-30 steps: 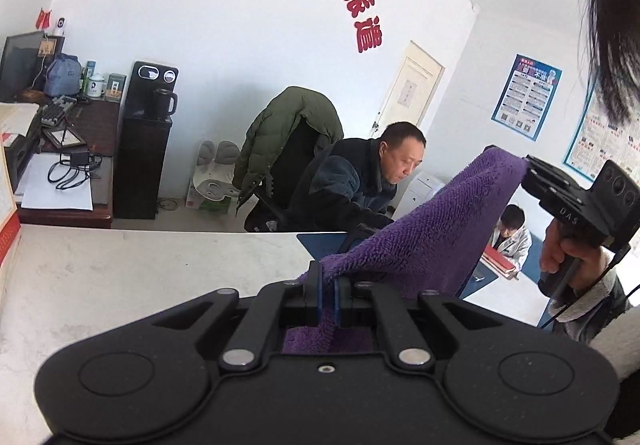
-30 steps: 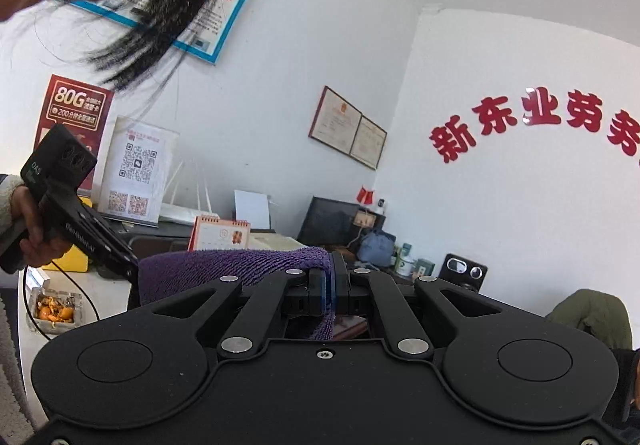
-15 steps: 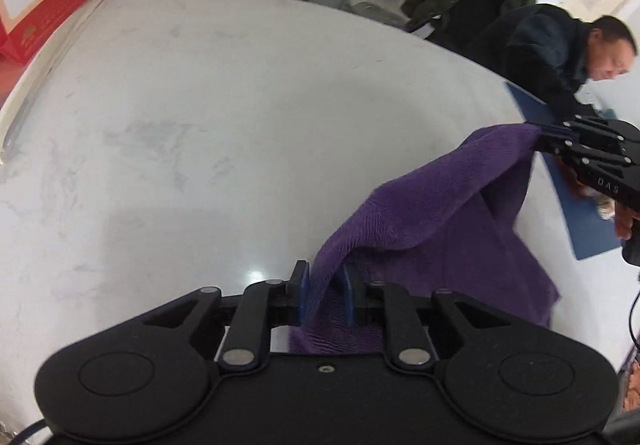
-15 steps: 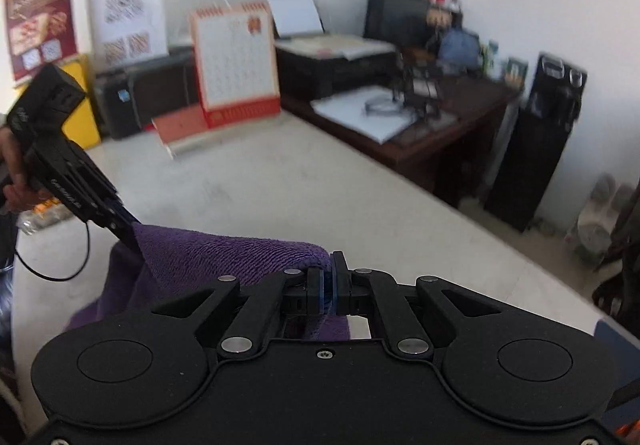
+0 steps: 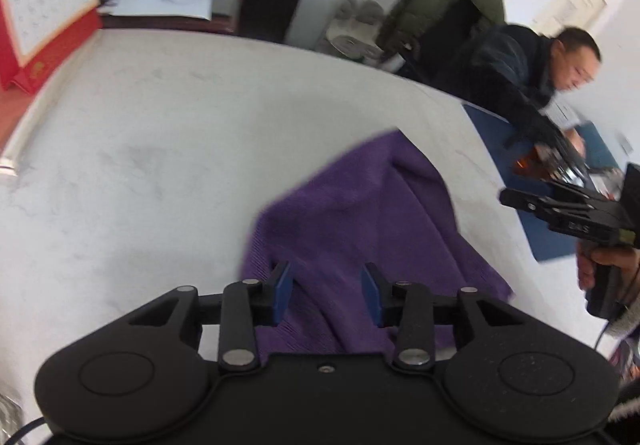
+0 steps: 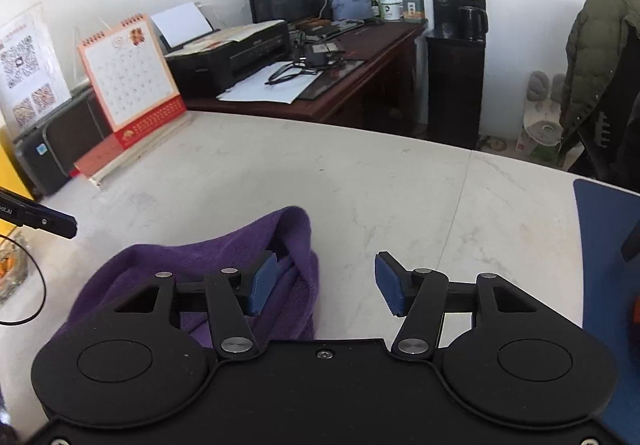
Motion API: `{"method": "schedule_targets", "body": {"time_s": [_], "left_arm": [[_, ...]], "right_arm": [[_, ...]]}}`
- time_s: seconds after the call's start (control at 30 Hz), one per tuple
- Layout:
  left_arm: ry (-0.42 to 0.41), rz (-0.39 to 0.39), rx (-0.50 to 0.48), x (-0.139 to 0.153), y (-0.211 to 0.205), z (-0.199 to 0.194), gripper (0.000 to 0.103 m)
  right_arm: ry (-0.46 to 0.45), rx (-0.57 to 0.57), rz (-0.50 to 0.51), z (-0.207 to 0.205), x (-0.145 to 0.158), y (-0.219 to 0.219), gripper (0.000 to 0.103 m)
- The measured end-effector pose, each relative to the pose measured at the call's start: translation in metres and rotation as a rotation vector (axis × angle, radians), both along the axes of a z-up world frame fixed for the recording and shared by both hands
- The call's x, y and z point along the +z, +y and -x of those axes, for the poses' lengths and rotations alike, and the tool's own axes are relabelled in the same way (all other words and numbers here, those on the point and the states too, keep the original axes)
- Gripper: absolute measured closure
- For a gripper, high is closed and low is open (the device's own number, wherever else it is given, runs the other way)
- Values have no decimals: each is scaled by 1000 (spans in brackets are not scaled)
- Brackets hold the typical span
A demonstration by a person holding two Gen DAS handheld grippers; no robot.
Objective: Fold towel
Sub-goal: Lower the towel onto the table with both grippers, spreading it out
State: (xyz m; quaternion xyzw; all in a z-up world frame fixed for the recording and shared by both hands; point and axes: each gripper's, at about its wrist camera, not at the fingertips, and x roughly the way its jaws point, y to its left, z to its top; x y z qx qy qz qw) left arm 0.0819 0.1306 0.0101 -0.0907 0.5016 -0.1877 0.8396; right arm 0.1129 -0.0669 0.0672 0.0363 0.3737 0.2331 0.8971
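A purple towel [image 5: 360, 213] lies in a loose heap on the pale marble table [image 5: 160, 149]. My left gripper [image 5: 326, 293] hovers over its near part; its jaws are opening, the blue pads apart, with towel cloth under the gap but not pinched. In the right wrist view the same towel [image 6: 208, 257] bulges at the lower left. My right gripper [image 6: 324, 285] is also opening; its left pad sits against the towel's edge fold and the right pad is over bare table. The right gripper's black body [image 5: 576, 213] shows at the right edge of the left wrist view.
A red desk calendar [image 6: 128, 85] stands at the table's far left. A blue mat [image 6: 608, 245] lies at the right. Beyond the table are a dark desk [image 6: 320, 77] with a printer, and a seated person [image 5: 520, 73] in a dark jacket.
Both grippers came down from head height to the table with the towel stretched between them. Both then opened and let go, and the towel slumped onto the table.
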Motion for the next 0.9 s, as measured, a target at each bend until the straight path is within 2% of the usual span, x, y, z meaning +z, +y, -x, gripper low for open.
{"method": "schedule_targets", "body": {"time_s": [0.13, 0.23, 0.3, 0.4, 0.5, 0.57, 0.6, 0.67, 0.77, 0.83, 0.9], "left_arm": [[92, -72, -82, -35, -47, 31, 67], [103, -161, -42, -55, -60, 45, 67], [101, -184, -13, -62, -62, 49, 67], [88, -157, 47, -72, -60, 48, 67], [54, -174, 82, -78, -66, 46, 69], [35, -156, 101, -81, -66, 46, 79], [37, -143, 114, -81, -65, 46, 94], [46, -109, 150, -80, -58, 45, 96], [-2, -101, 151, -62, -56, 48, 98], [-29, -83, 158, -49, -51, 49, 98], [-58, -63, 172, -33, -43, 51, 98]], "right_arm": [[52, 47, 69, 58, -6, 3, 45], [84, 53, 84, 84, -11, 10, 45], [101, 43, 73, 100, -12, 12, 45], [97, 45, 75, 115, -10, 17, 45], [84, 45, 81, 126, -6, 17, 45], [61, 42, 82, 133, -2, 13, 45], [52, 44, 88, 136, -1, 12, 45], [41, 50, 106, 138, 1, 13, 45], [34, 78, 132, 134, -7, 18, 47], [33, 119, 157, 127, -15, 29, 58], [30, 155, 190, 118, -22, 40, 60]]}}
